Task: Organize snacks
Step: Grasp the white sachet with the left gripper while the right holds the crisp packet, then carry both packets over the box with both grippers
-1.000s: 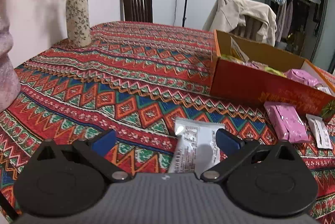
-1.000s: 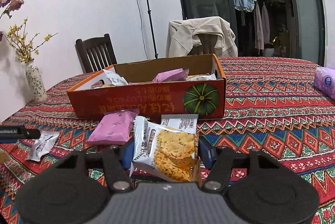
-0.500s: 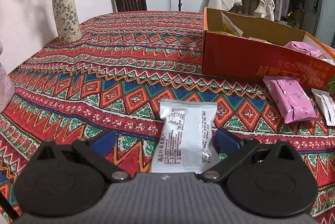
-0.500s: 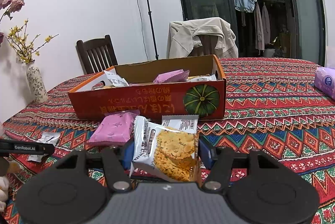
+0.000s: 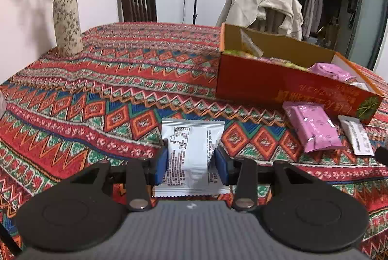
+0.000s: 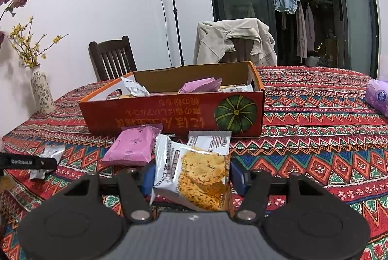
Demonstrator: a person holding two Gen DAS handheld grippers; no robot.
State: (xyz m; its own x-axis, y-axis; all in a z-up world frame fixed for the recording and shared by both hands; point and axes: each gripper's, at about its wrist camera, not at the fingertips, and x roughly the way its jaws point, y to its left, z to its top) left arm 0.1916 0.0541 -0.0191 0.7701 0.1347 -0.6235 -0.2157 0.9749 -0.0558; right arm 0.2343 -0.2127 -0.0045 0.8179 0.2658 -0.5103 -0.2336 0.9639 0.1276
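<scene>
A white snack packet lies on the patterned tablecloth. My left gripper is closing on it, and both blue pads press its sides, which buckle inward. My right gripper is shut on a cracker packet, held upright just above the cloth. Behind it stands the orange cardboard box, also the box, with several packets inside. In front of the box lie a pink packet and a flat white packet. At the far left of the right wrist view, one of the left gripper's fingers covers the white packet.
A flowered vase stands at the table's far left corner. A purple tissue pack lies at the right edge. Behind the table are a dark wooden chair, a chair draped with a beige jacket, and a lamp stand.
My left gripper has moved in over the white packet and its jaws have gone from wide open to pressing the packet's sides. The right gripper and its cracker packet have not moved.
</scene>
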